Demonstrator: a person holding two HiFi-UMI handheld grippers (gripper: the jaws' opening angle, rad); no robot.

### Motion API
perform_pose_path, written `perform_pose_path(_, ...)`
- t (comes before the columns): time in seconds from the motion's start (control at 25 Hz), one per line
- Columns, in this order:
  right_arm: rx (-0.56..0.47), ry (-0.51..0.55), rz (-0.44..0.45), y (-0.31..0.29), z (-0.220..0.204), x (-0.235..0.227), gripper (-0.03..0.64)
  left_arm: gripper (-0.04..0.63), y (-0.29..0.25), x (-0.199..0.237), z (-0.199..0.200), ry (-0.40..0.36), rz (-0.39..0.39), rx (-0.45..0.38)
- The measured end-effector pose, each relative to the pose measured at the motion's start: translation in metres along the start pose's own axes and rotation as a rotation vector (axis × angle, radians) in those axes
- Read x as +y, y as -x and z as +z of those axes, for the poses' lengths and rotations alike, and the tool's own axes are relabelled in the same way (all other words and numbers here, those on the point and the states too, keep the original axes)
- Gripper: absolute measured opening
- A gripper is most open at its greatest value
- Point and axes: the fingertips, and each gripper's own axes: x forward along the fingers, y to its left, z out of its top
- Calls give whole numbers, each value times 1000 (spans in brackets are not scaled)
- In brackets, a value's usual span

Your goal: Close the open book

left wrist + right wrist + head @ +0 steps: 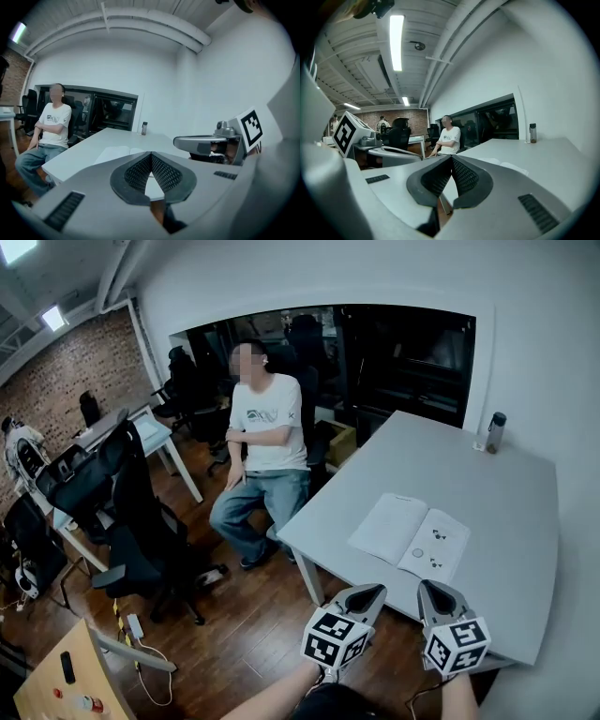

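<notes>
An open book (410,538) lies flat on the grey table (506,493), with white pages and small drawings on its right page. Both grippers hover side by side at the table's near edge, short of the book. My left gripper (373,591) is shut with nothing between its pads. My right gripper (428,587) is shut too and empty. In the left gripper view the book (119,151) lies beyond the shut jaws (151,154). From the right gripper view its pages (513,168) show past the closed jaws (451,157).
A dark-capped bottle (495,431) stands at the table's far right corner. A person (267,427) sits on a chair left of the table. A black office chair (131,521) and desks stand further left on the wooden floor.
</notes>
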Motion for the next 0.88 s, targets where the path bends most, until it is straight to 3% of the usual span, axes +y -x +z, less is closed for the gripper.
perform_pose_path(0.44, 40, -29, -189, -62, 0, -21, 5, 5, -48, 64, -9, 24, -145, 74)
perform_pose_path(0.68, 95, -35, -211, -75, -15, -29, 5, 5, -71, 75, -16, 38, -181, 115)
perform_pose_path(0.88, 129, -62, -195, -87, -28, -59, 5, 5, -99, 78, -15, 29, -156, 145)
